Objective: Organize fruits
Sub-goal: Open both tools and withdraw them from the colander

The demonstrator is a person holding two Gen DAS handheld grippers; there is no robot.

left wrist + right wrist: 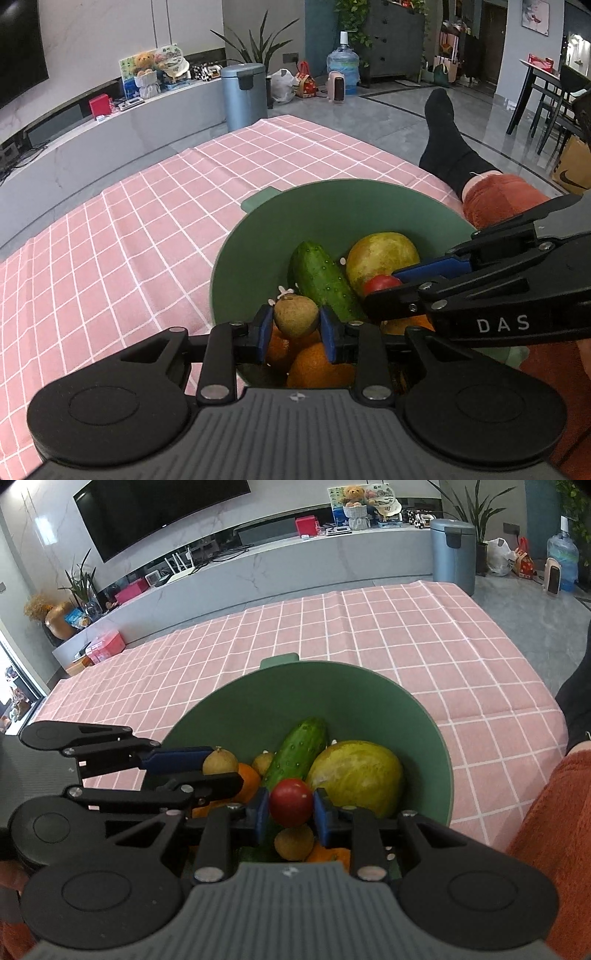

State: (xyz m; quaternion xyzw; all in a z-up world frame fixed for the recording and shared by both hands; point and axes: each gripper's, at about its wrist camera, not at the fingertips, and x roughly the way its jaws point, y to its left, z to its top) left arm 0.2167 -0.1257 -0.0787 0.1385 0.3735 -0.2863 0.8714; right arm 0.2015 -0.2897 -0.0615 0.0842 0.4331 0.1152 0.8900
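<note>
A green bowl (236, 254) (369, 701) on the pink checked tablecloth holds a cucumber (321, 280) (299, 749), a yellow-green mango (384, 254) (356, 773), oranges (317, 365) (247, 779) and small brown longans (293, 843). My left gripper (296, 328) (218, 768) is shut on a brown longan (295, 317) (220, 762) over the bowl's near side. My right gripper (290, 812) (380, 288) is shut on a small red tomato (290, 802) (382, 284) just above the fruit pile. Both grippers are close together over the bowl.
The pink tablecloth (129, 240) (406, 635) spreads left of and beyond the bowl. A person's leg in orange trousers and a black sock (447, 147) lies at the table's right edge. A blue bin (243, 94) and a low grey cabinet stand behind.
</note>
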